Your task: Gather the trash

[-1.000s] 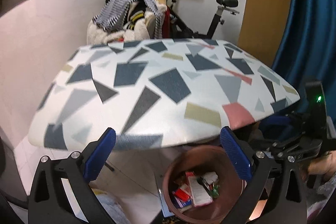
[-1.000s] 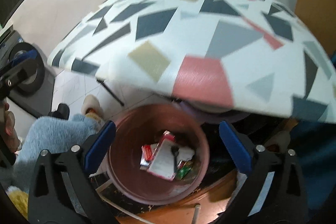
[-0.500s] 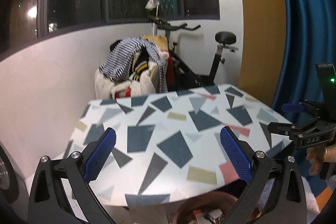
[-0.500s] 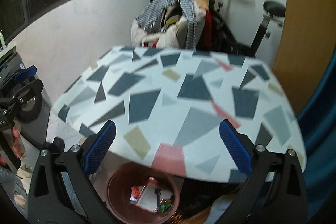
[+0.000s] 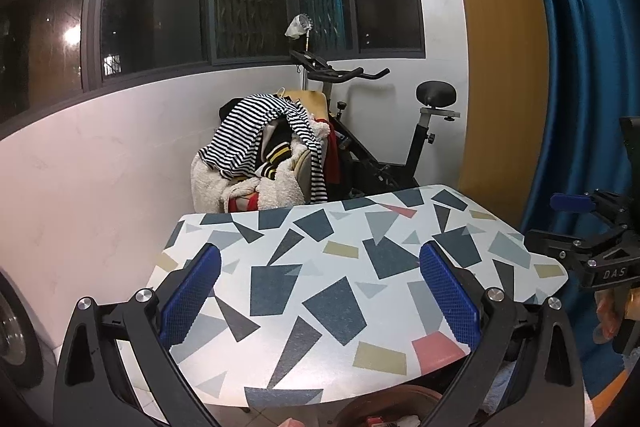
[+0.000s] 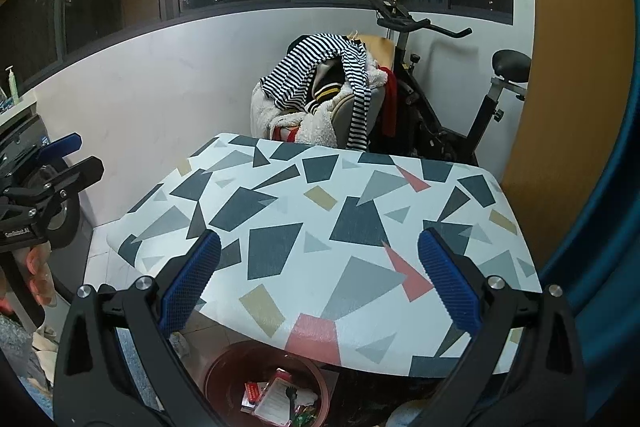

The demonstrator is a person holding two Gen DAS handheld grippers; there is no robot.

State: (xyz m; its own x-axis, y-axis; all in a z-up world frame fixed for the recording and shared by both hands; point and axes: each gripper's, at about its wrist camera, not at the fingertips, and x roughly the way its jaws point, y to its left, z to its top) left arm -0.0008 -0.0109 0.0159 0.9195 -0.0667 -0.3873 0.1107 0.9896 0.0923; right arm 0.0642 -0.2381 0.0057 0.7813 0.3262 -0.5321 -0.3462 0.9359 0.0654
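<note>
A reddish-brown bin (image 6: 224, 371) stands on the floor under the near edge of the patterned table (image 6: 320, 235); it holds several wrappers and papers (image 6: 280, 397). Only its rim (image 5: 384, 401) shows in the left wrist view. My left gripper (image 5: 320, 295) is open and empty, held above the table (image 5: 340, 267). My right gripper (image 6: 320, 287) is open and empty, also above the table. No trash shows on the tabletop. Each gripper shows at the edge of the other's view: the right one (image 5: 592, 247), the left one (image 6: 44, 179).
Behind the table stand a chair heaped with clothes (image 5: 264, 155) and an exercise bike (image 5: 384, 131) against the white wall. A blue curtain (image 5: 580, 67) hangs at the right. A wheel (image 5: 16, 339) sits at the far left.
Both grippers have risen and tilted up from looking down at the bin under the table edge to looking across the tabletop toward the window. Both stay open and empty.
</note>
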